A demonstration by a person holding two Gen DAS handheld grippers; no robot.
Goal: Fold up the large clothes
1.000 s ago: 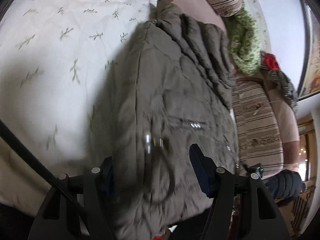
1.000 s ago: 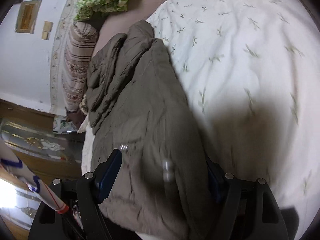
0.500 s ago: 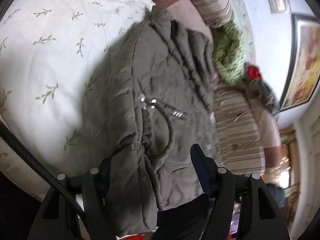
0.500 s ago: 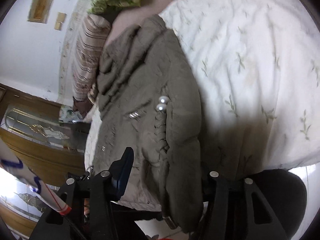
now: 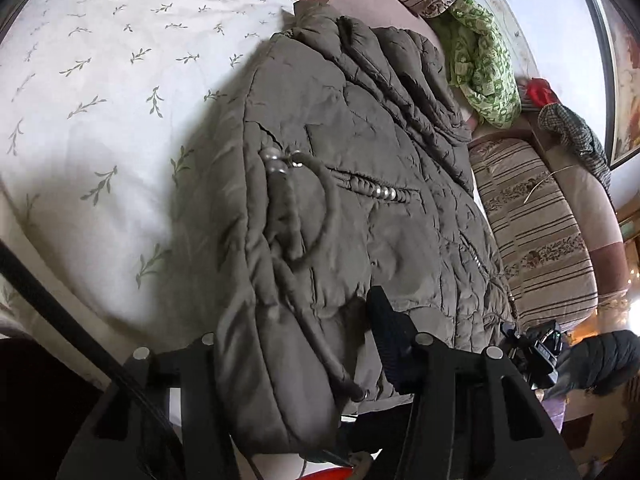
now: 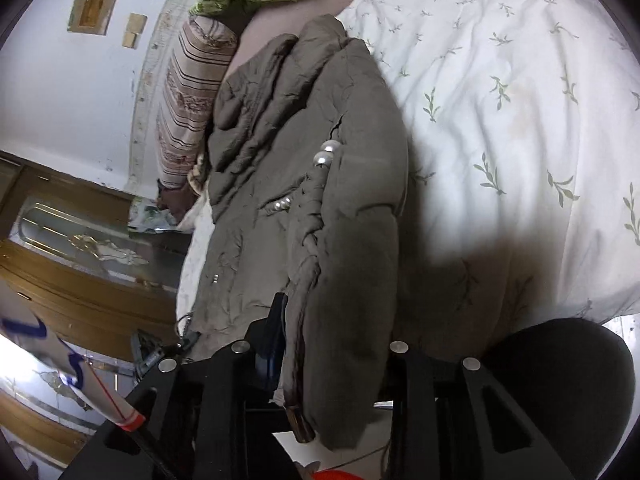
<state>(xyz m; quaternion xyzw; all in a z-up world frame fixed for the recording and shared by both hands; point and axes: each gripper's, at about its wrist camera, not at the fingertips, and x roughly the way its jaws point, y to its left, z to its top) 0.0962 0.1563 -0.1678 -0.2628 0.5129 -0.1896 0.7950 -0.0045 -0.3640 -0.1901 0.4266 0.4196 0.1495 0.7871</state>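
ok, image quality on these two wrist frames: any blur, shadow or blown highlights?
Left wrist: jacket sharp mid-frame, soft near the jaws; bright glare at the right edge; strong fisheye bend. Right wrist: heavy shadow across the bedspread beside the jacket; blown-out white bottom left; dark vignette in the corners.

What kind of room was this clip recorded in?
Most likely a bedroom at home: a white quilt with a green leaf print covers a bed, striped beige bolster pillows line its head, and framed pictures hang on the wall. The olive padded jacket lies on the quilt.
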